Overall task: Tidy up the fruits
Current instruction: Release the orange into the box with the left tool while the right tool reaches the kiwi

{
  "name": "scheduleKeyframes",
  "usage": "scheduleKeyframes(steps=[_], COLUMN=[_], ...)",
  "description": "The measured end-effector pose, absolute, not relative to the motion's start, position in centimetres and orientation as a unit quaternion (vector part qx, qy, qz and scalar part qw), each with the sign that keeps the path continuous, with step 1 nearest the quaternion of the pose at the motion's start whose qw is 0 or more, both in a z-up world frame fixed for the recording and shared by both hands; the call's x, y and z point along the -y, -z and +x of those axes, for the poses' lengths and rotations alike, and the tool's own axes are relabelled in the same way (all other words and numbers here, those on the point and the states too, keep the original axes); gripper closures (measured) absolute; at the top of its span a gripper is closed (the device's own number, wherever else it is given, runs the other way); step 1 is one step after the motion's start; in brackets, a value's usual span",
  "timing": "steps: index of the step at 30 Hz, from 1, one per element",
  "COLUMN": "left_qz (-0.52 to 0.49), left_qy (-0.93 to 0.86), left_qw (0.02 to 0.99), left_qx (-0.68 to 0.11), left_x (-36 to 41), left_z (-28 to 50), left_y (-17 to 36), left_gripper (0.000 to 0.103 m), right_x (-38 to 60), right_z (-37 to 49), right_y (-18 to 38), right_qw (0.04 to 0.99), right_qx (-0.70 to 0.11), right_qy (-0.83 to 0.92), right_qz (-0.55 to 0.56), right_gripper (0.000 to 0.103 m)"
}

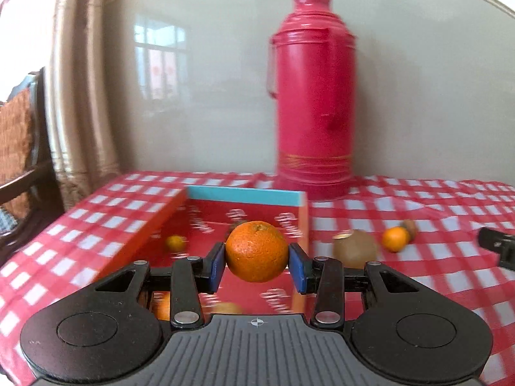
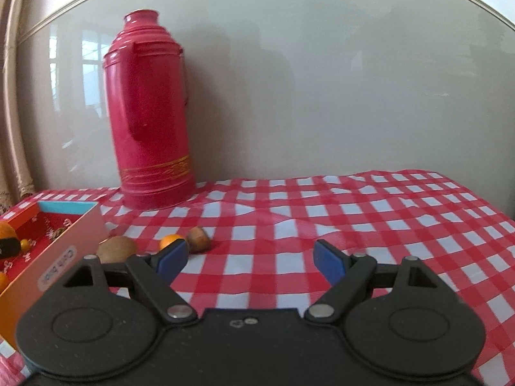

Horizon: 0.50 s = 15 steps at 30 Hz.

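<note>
My left gripper point(image 1: 257, 265) is shut on a large orange point(image 1: 256, 251) and holds it above the red open box point(image 1: 244, 197). A small orange point(image 1: 175, 243) lies inside the box, with more fruit partly hidden below my fingers. On the cloth right of the box lie a kiwi point(image 1: 355, 247), a small orange point(image 1: 395, 239) and a brown nut point(image 1: 410, 226). My right gripper point(image 2: 251, 259) is open and empty above the cloth. The right wrist view shows the kiwi point(image 2: 116, 249), small orange point(image 2: 170, 241), nut point(image 2: 199, 239) and box point(image 2: 69, 244) to its left.
A tall red thermos point(image 1: 313, 96) stands at the back by the wall, also in the right wrist view point(image 2: 149, 112). The table wears a red checked cloth point(image 2: 354, 225). A wooden chair point(image 1: 19, 148) stands off the table's left edge.
</note>
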<state>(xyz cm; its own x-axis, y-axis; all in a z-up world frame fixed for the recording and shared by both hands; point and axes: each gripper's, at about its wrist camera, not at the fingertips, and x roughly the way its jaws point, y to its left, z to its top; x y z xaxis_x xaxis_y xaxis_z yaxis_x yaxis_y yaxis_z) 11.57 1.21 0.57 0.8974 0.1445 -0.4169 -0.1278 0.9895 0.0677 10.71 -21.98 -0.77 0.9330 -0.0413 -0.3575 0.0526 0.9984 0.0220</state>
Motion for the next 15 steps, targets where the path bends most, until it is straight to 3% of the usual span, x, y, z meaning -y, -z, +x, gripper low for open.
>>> scheduleKeyframes(steps=[4, 6, 7, 8, 15], left_qz=[0.008, -0.009, -0.017, -0.019, -0.001], left_qy=[-0.094, -0.101, -0.100, -0.103, -0.110], left_qw=[0.970, 0.969, 0.969, 0.971, 0.973], left_qx=[-0.226, -0.226, -0.224, -0.216, -0.205], left_x=[-3.7, -4.6, -4.7, -4.8, -4.9], left_z=[12.0, 12.1, 12.0, 11.8, 10.5], left_y=[0.1, 0.3, 0.3, 0.3, -0.1], left_gripper=[0.061, 0.038, 0.019, 0.016, 0.012], right_x=[20.9, 20.4, 20.1, 19.9, 18.0], right_z=[10.7, 10.8, 10.9, 11.0, 11.5], right_y=[0.9, 1.0, 1.1, 1.1, 1.5], right_qw=[0.983, 0.983, 0.983, 0.982, 0.981], right_qx=[-0.182, -0.184, -0.185, -0.187, -0.191], right_qy=[0.009, 0.003, 0.000, -0.003, -0.031], right_qz=[0.007, 0.003, 0.001, -0.001, -0.011], right_gripper=[0.024, 0.025, 0.024, 0.024, 0.025])
